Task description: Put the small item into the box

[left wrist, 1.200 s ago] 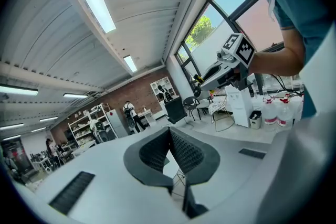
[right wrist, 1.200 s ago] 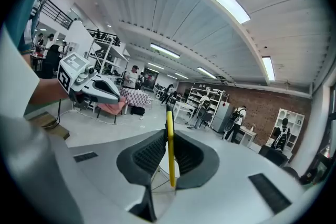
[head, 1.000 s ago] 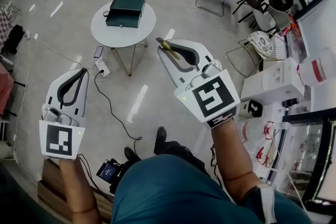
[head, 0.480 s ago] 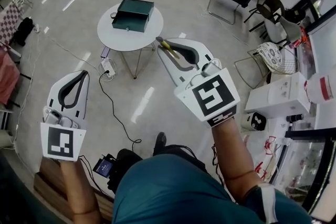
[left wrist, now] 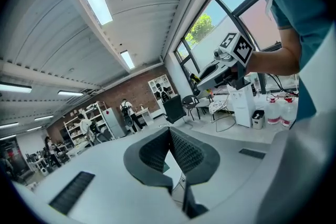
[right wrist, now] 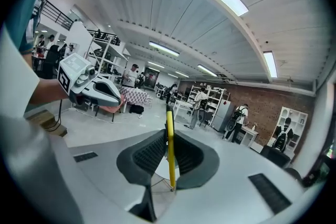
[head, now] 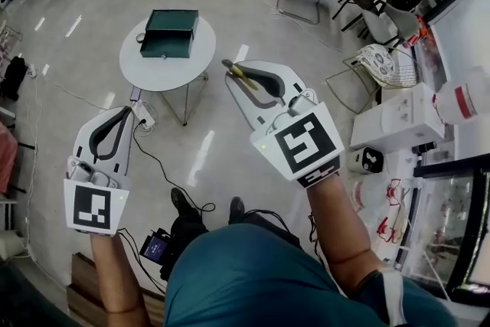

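The small item [head: 238, 73], a thin yellow strip, is pinched between the jaws of the right gripper [head: 232, 71] and held in the air, well apart from the dark green box [head: 168, 32], which is set on the round white table [head: 132, 67] at far left; the left gripper [head: 122, 114] is held at near left w/ jaws pressed together on nothing. The carry step is judged to be in hand, i.e. item gripped, not yet delivered; next the right gripper needs to be brought over the box and the jaws parted only once the item is above its opening.
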